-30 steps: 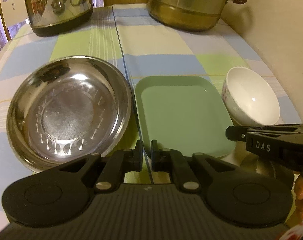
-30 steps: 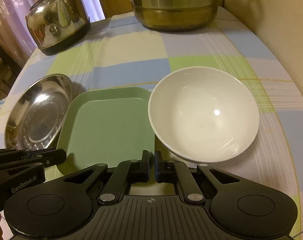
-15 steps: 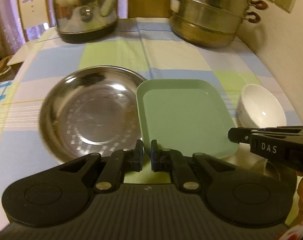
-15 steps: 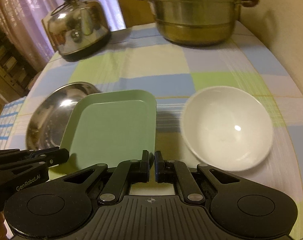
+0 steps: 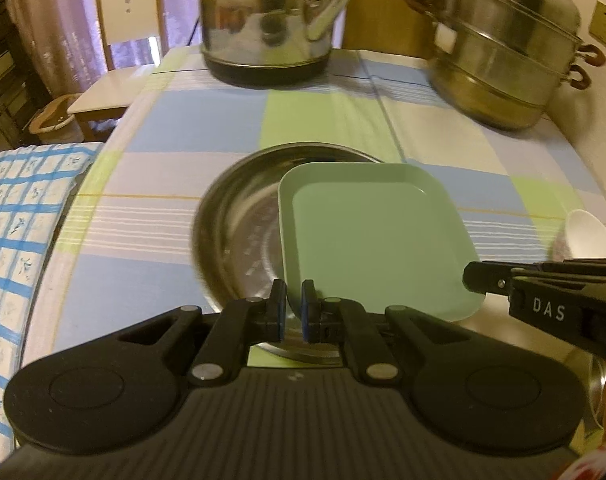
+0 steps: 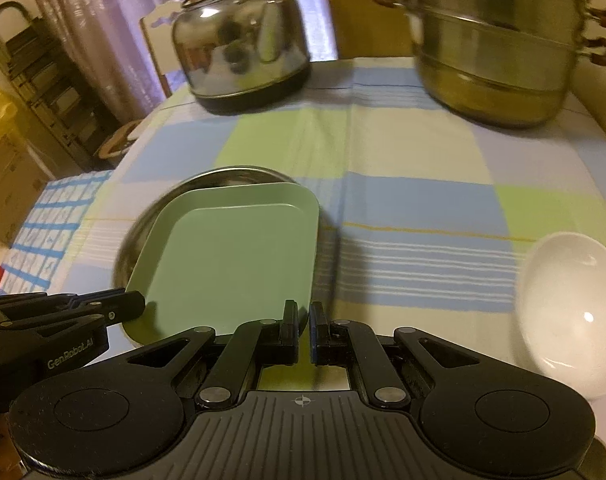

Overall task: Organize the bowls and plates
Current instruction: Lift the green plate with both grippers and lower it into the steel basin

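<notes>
A green rectangular plate (image 5: 375,240) hangs tilted over the right half of a round steel dish (image 5: 239,232) on the checked tablecloth. My left gripper (image 5: 294,309) is shut on the plate's near left corner. My right gripper (image 6: 304,322) is shut on its near right corner, where the green plate (image 6: 235,264) covers most of the steel dish (image 6: 223,174). A white bowl (image 6: 571,300) stands alone to the right, and only a sliver of this white bowl (image 5: 591,236) shows in the left wrist view.
A steel kettle (image 5: 263,20) stands at the back of the table and a stacked steamer pot (image 5: 503,60) at the back right, by the wall. A blue checked cloth (image 5: 15,220) lies past the left edge, with a chair (image 5: 123,20) behind it.
Both grippers have carried the green plate to the left and a little up, from beside the steel dish to over it. The white bowl stayed put and now lies far right.
</notes>
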Available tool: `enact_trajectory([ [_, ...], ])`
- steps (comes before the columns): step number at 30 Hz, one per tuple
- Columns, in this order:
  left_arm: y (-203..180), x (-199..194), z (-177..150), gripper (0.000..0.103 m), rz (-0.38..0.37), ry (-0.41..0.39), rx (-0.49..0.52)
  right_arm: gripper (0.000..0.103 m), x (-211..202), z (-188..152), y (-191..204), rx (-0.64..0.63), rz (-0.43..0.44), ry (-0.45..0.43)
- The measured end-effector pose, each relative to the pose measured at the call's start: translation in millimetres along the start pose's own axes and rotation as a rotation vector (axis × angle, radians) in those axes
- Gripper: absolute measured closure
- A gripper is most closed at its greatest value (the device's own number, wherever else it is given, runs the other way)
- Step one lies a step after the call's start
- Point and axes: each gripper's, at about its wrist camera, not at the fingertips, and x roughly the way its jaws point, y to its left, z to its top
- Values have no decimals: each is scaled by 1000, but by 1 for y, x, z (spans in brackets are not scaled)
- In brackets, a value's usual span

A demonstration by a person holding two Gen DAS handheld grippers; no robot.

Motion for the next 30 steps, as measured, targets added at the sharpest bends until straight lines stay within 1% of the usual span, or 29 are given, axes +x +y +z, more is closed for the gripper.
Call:
enact_trajectory([
  [9,22,17,4,97,8,29,-4,98,26,4,14,3,5,40],
  [18,28,37,9,97,-1,59,12,97,46,6,17,32,-15,81],
  [27,34,51,12,96,-20,89,-2,97,53,8,18,48,-29,72],
  [30,36,51,13,95,-20,91,-11,97,53,11,15,69,-8,77],
])
